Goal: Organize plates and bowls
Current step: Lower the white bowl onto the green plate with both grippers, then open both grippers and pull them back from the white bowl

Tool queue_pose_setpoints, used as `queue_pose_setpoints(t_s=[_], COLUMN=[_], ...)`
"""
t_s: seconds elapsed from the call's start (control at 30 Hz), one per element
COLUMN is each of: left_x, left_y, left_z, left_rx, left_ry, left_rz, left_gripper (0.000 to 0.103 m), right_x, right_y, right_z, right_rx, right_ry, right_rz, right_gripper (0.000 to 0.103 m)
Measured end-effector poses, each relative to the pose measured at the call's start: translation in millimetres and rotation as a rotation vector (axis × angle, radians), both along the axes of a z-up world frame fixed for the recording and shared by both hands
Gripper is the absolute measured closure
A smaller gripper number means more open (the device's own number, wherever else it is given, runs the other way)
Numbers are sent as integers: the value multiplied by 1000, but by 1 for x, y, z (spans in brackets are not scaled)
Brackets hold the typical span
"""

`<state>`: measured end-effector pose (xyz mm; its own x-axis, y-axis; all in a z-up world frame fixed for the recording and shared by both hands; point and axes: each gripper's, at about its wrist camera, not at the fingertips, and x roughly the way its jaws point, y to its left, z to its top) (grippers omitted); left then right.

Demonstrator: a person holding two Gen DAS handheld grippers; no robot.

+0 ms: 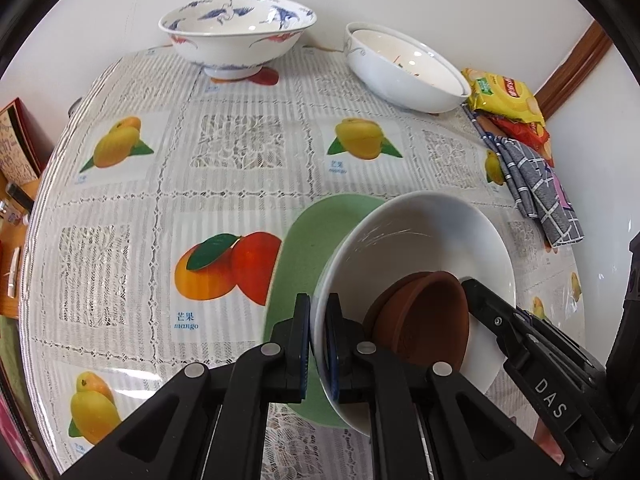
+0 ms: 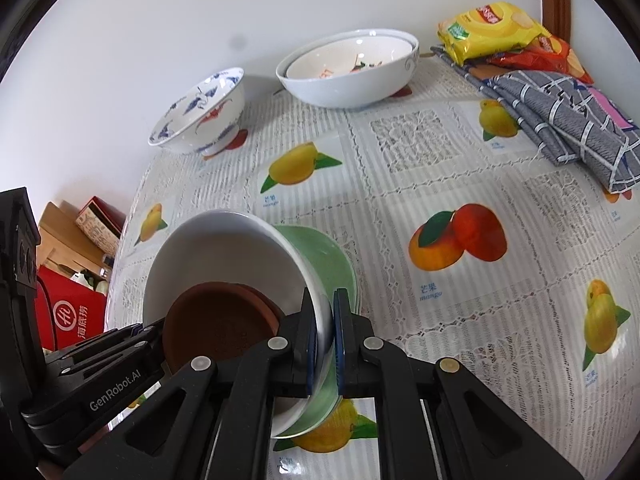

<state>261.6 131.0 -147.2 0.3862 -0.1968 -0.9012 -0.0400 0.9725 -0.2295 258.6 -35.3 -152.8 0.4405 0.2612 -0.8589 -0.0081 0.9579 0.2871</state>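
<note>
A white bowl (image 1: 420,240) holds brown clay dishes (image 1: 424,320) and rests over a green plate (image 1: 316,232). My left gripper (image 1: 318,344) is shut on the white bowl's near rim. In the right wrist view my right gripper (image 2: 325,340) is shut on the opposite rim of the white bowl (image 2: 224,240), with the brown dishes (image 2: 220,324) inside and the green plate (image 2: 324,256) beneath. The bowl is tilted. Each gripper shows at the edge of the other's view.
A blue crane-patterned bowl (image 1: 236,28) and stacked white bowls (image 1: 404,68) stand at the back by the wall. Snack packets (image 1: 504,100) and a folded grey checked cloth (image 1: 536,184) lie at the right edge. The mango-print tablecloth (image 1: 224,160) covers the table. Boxes (image 2: 80,304) sit beyond the left edge.
</note>
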Motion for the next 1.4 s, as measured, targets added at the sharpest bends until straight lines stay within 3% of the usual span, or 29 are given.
queue_pose_setpoints(t_s=[0.6,0.8,1.23,1.4], left_x=[7,2,-34,-63], left_y=[2,4,6,-11], left_z=[-2,2,35,56], left_rx=[7,2,35,47], left_ry=[-14,-24,-83,-145], left_rz=[-15,-12,-8,-50], left_gripper=[90,86,78,69], right_x=[13,6,-21,-51], right_y=[3,5,-1,-10], right_z=[-9,8,21,44], right_rx=[-1,-62,-43,-54], right_ry=[26,-49,-51,-101], right_rz=[55,75,85,82], right_gripper=[93,92,89,80])
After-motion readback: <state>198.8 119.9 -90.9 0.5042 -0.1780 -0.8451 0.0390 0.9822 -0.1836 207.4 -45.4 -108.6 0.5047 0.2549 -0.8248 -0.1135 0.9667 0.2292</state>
